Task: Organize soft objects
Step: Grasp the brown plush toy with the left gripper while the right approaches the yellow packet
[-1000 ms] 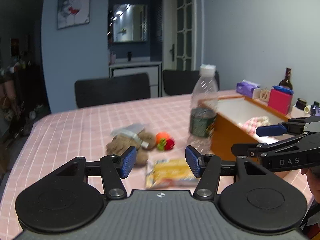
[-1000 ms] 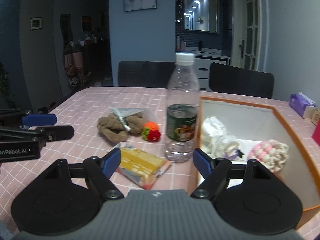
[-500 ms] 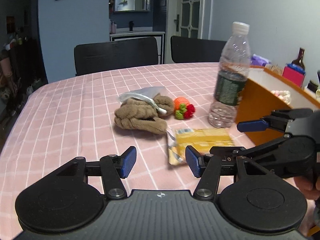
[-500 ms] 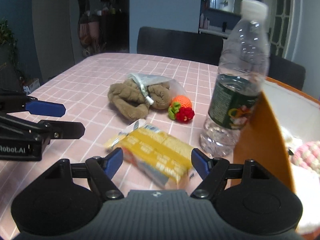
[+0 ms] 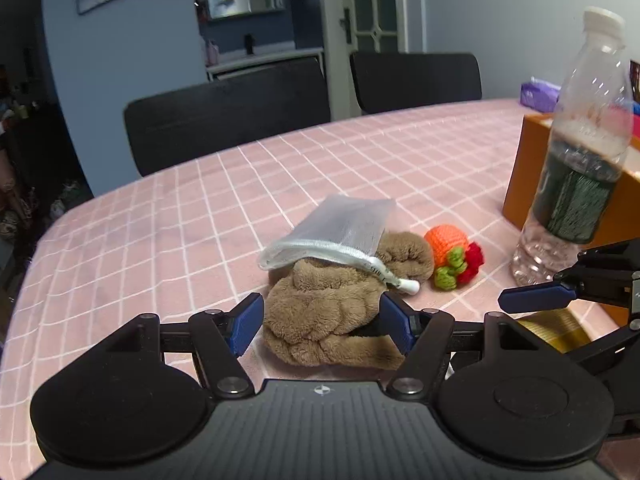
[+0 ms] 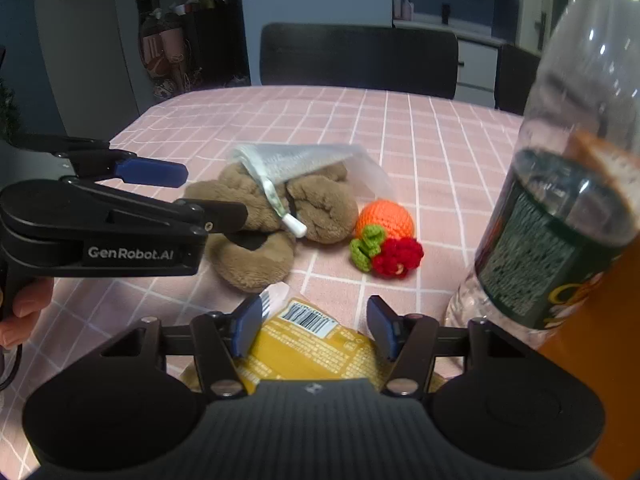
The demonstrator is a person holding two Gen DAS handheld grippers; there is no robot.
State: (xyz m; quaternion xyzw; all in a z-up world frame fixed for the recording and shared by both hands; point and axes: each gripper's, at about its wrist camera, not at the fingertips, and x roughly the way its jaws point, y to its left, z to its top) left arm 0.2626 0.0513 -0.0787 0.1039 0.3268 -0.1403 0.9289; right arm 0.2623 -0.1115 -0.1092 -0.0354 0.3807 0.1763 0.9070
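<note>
A brown plush cloth (image 5: 320, 316) lies on the pink checked tablecloth, with a clear mesh pouch (image 5: 340, 226) draped over it. My left gripper (image 5: 322, 322) is open, its blue pads on either side of the cloth's near end; it also shows in the right wrist view (image 6: 176, 192). A crocheted orange, green and red toy (image 5: 454, 256) lies just right of the cloth. My right gripper (image 6: 314, 326) is open around the end of a yellow snack packet (image 6: 308, 354). The cloth (image 6: 256, 256) and the toy (image 6: 386, 236) lie beyond it.
A plastic water bottle (image 6: 560, 216) stands close on the right, against an orange box (image 5: 528, 176). Two black chairs (image 5: 228, 116) stand at the table's far side. A purple tissue pack (image 5: 538, 96) sits far right.
Both grippers have moved forward and down. The left gripper now straddles the brown cloth; the right gripper now straddles the yellow packet. The bottle looms closer on the right.
</note>
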